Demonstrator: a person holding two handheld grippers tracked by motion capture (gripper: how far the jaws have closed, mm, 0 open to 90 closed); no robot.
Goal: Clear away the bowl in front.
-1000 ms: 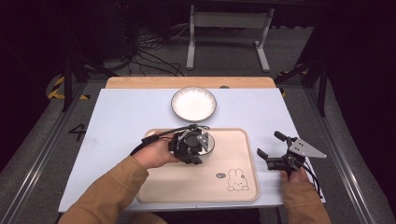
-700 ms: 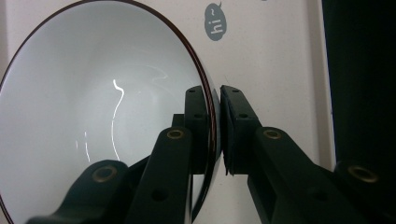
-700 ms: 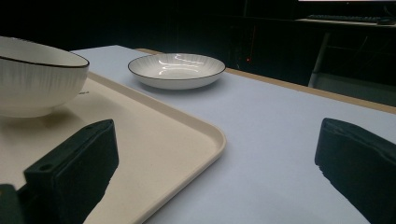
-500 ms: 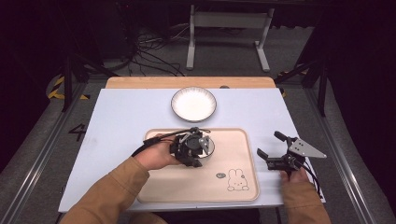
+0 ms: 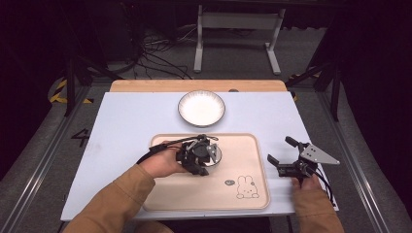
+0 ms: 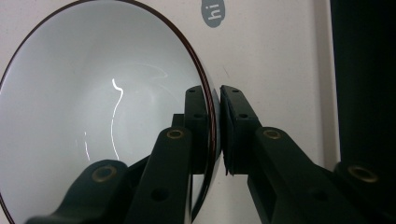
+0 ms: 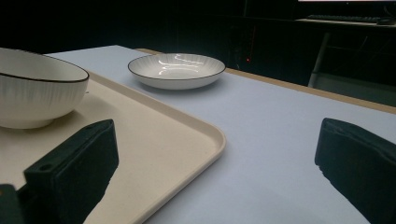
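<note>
A white bowl (image 5: 215, 154) with a dark rim sits on the beige tray (image 5: 243, 160). My left gripper (image 5: 203, 156) comes in from the left and is shut on the bowl's rim. In the left gripper view one jaw is inside the bowl (image 6: 93, 107) and the other outside, with my left gripper (image 6: 212, 98) pinching the rim. My right gripper (image 5: 280, 150) rests open on the table just right of the tray, nothing between its jaws. Past my right gripper (image 7: 217, 149) I see the bowl (image 7: 32, 93) on the tray (image 7: 154, 140).
A shallow white plate (image 5: 201, 108) stands on the pale blue table (image 5: 126, 121) beyond the tray; it also shows in the right gripper view as the plate (image 7: 176, 70). A rabbit drawing (image 5: 245, 187) marks the tray's near right corner. Dark floor and a metal stand lie beyond the table.
My left gripper and the bowl have shifted slightly toward the near side of the tray. The right gripper has kept still.
</note>
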